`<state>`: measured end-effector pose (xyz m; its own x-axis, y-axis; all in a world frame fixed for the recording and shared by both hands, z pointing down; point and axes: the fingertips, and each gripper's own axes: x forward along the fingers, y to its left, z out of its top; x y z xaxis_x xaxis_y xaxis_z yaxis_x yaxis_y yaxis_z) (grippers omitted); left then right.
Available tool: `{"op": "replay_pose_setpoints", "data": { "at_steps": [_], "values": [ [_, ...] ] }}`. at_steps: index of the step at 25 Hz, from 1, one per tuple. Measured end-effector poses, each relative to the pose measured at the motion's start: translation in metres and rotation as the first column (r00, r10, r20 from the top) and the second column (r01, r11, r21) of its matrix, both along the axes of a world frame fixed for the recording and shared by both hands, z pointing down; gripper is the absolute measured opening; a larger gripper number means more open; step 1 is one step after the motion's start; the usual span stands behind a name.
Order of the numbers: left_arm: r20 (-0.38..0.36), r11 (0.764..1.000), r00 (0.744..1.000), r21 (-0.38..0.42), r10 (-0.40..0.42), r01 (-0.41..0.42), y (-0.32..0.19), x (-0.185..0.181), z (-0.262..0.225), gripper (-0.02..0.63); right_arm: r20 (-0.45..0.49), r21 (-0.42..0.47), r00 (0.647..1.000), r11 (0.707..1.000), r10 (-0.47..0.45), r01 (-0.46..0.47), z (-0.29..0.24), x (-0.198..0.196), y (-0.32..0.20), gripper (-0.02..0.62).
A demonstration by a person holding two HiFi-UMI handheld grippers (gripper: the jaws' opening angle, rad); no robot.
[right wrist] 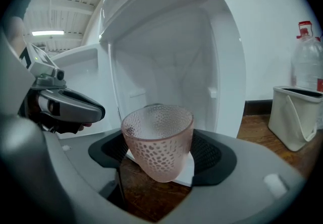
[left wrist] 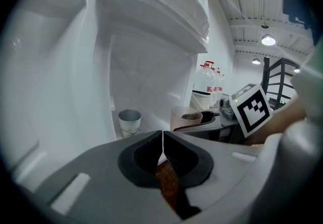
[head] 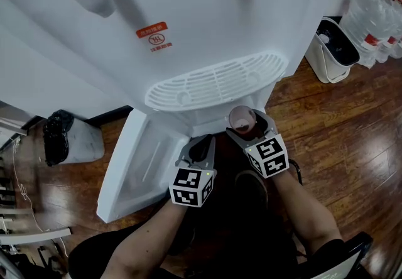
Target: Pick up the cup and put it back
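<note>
Pink dimpled translucent cup [right wrist: 158,142] stands upright, clamped between the right gripper's [head: 244,125] jaws, before the white water dispenser's [head: 207,26] open lower cabinet, above a glossy brown wooden floor [head: 339,120]. Left gripper [left wrist: 162,151] jaws are pressed together, empty. A white bin [head: 323,65] stands beside clear water bottles [head: 374,17]

Dark wooden floor [head: 339,120] under white water dispenser [head: 207,26], white bin [head: 321,63], water bottles [head: 374,17].
</note>
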<state>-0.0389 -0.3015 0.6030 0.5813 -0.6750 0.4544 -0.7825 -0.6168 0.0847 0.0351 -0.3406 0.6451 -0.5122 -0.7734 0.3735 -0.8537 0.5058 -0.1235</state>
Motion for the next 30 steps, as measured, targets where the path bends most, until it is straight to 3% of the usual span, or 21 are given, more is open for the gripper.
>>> {"op": "replay_pose_setpoints", "data": {
  "at_steps": [14, 22, 30],
  "values": [
    [0.014, 0.999, 1.0, -0.035, -0.009, 0.009, -0.012, -0.009, 0.016, 0.001, 0.009, -0.025, 0.993, 0.993, 0.118, -0.118, 0.027, 0.002, -0.044, 0.377],
    [-0.014, 1.0, 1.0, -0.026, 0.003, -0.003, -0.017, -0.005, 0.009, 0.001, 0.001, 0.0, 0.99, 0.99, 0.138, -0.138, 0.023, -0.001, -0.071, 0.377],
    [0.012, 0.998, 0.999, -0.046, -0.035, 0.036, -0.025, -0.013, 0.021, 0.001, -0.004, 0.002, 0.987, 0.987, 0.16, -0.16, 0.024, -0.008, -0.086, 0.376]
  ]
}}
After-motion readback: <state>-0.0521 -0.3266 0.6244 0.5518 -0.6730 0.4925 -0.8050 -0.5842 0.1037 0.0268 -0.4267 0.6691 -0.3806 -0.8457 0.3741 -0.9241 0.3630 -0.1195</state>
